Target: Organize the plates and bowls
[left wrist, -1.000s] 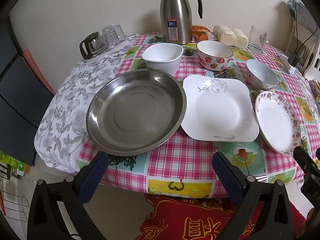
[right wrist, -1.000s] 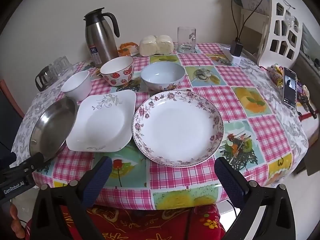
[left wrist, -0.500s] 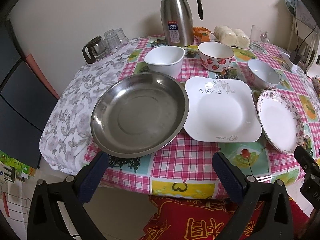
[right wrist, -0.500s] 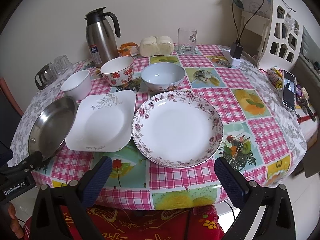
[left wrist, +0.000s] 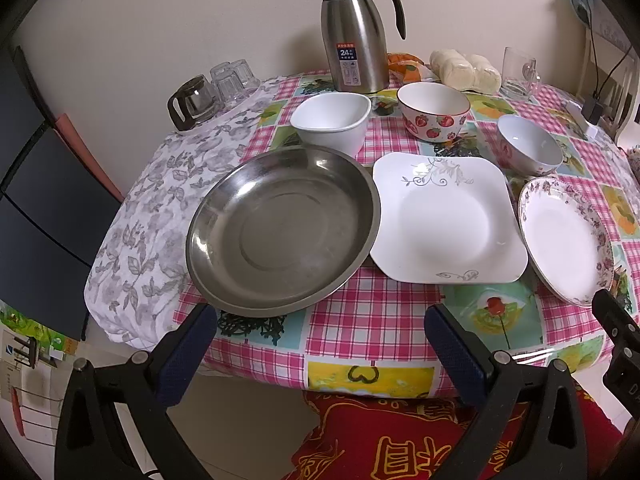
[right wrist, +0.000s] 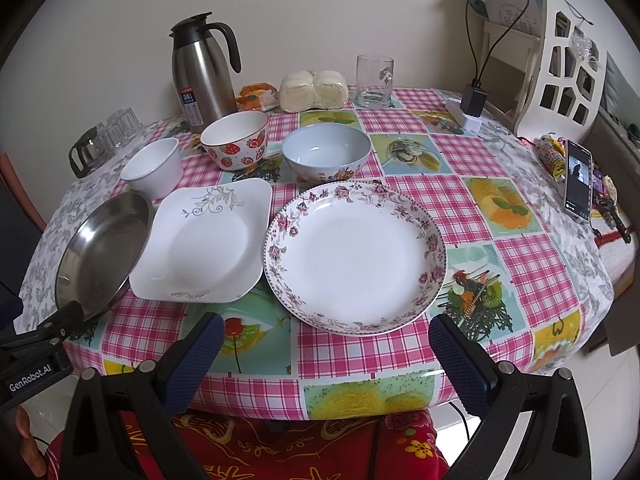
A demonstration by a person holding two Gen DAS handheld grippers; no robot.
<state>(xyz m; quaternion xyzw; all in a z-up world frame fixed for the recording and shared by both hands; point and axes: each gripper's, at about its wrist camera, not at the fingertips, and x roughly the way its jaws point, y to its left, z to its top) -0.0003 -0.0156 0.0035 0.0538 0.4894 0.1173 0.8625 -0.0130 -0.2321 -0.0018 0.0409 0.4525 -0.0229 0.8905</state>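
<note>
A round steel plate (left wrist: 280,228) lies at the table's front left, a square white plate (left wrist: 444,220) beside it, and a floral-rimmed round plate (right wrist: 356,256) to the right. Behind them stand a square white bowl (left wrist: 330,122), a strawberry bowl (left wrist: 434,112) and a pale blue bowl (right wrist: 326,156). My left gripper (left wrist: 320,340) is open and empty, at the table's front edge before the steel plate. My right gripper (right wrist: 324,352) is open and empty, before the floral plate.
A steel thermos jug (left wrist: 356,28), a glass mug (right wrist: 372,82), wrapped buns (right wrist: 314,90), a glass teapot with cups (left wrist: 208,92) stand at the back. A phone (right wrist: 578,180) and a charger (right wrist: 472,104) lie at the right. A red cushion (right wrist: 280,448) is below the table edge.
Both grippers have drifted slightly, so the table looks a little shifted in both views. Nothing on the table has moved.
</note>
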